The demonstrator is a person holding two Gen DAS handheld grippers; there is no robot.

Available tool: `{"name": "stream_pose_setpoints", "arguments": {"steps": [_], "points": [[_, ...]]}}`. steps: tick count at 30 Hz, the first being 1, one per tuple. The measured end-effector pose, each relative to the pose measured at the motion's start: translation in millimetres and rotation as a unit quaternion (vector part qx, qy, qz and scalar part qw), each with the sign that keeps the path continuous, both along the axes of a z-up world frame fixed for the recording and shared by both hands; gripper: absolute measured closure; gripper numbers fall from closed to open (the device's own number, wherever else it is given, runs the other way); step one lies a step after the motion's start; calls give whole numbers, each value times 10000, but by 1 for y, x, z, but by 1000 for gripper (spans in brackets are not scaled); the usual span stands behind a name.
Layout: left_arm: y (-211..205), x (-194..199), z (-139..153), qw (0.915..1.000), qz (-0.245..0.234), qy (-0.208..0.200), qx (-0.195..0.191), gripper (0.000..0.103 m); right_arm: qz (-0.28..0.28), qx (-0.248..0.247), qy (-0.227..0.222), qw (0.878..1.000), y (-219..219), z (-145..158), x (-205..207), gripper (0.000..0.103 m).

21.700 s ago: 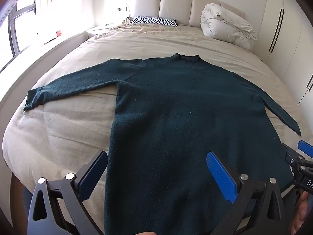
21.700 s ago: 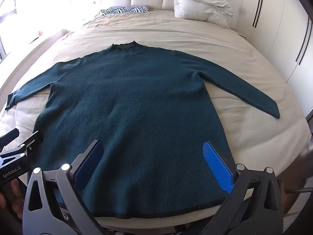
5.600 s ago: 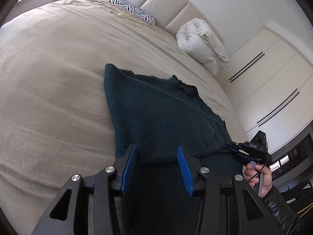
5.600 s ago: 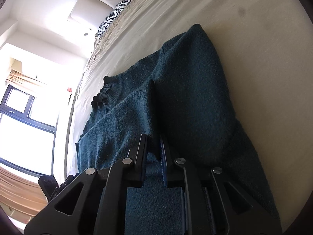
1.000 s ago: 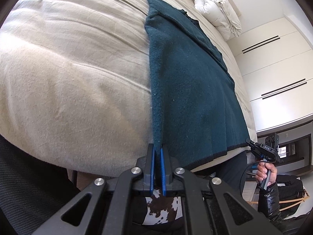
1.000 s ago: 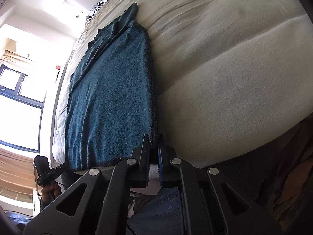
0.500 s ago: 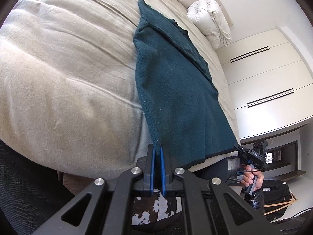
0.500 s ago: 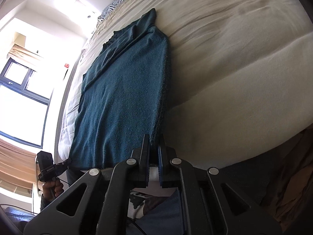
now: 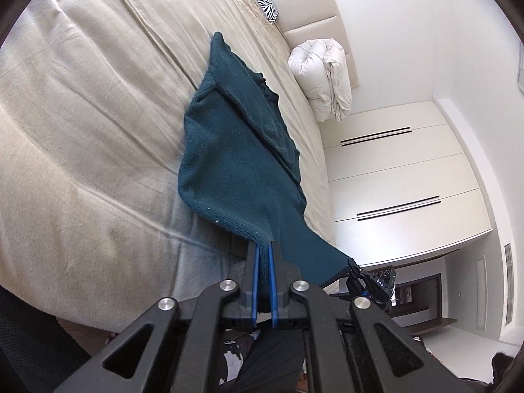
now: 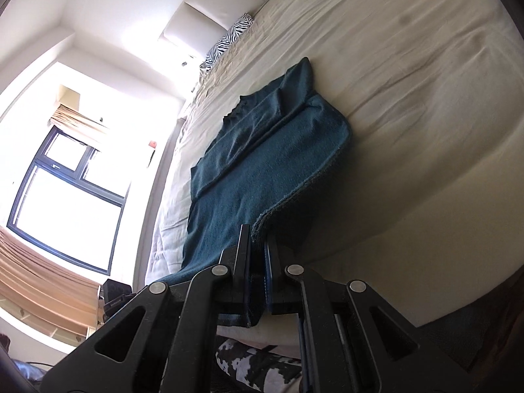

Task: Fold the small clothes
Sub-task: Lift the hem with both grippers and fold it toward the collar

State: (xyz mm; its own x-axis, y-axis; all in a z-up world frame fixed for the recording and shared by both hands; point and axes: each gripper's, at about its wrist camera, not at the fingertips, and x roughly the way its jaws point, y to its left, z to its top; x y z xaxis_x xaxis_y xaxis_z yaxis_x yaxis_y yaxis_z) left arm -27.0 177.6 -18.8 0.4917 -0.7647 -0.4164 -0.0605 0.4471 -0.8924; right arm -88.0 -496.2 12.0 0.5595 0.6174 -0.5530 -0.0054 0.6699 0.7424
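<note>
Teal knit hangs between two clamps: the left tool (image 9: 262, 255) is closed on one bottom corner of the sweater (image 9: 235, 150), its blue pads (image 9: 254, 275) pinching the hem with the cloth bunched between them. In the right wrist view the right tool (image 10: 257, 245) is likewise clamped tight on the opposite bottom corner of the sweater (image 10: 262, 170), a folded edge of the knit pressed between its jaws. Both corners are lifted off the bed (image 9: 82, 114), and the lower part of the garment rises from the sheet toward the tools, while the collar end lies flat on the beige cover, sleeves folded in over the body. In the left wrist view the right tool (image 9: 352, 267) shows at the far corner of the hem, gripping it above the bed's foot. A zebra-print pillow (image 10: 229, 41) lies at the padded headboard (image 10: 209, 9), with a rolled white duvet (image 9: 322, 75) beside it. White wardrobe doors (image 9: 393, 170) line the wall on one side of the bed; a dark-framed window (image 10: 68, 199) with a tan blind stands on the other.
</note>
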Motion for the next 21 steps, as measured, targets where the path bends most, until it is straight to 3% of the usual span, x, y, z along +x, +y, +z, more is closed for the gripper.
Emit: {"name": "stream_pose_setpoints", "arguments": {"steps": [10,21], "points": [[19,37,16,9984,329,-109,-452,97,-39,237,-325,9992,17,33,61,97],[32,94,16,9951,628,-59,-766,97,-389,444,-341,9977,8,36,140,97]]}}
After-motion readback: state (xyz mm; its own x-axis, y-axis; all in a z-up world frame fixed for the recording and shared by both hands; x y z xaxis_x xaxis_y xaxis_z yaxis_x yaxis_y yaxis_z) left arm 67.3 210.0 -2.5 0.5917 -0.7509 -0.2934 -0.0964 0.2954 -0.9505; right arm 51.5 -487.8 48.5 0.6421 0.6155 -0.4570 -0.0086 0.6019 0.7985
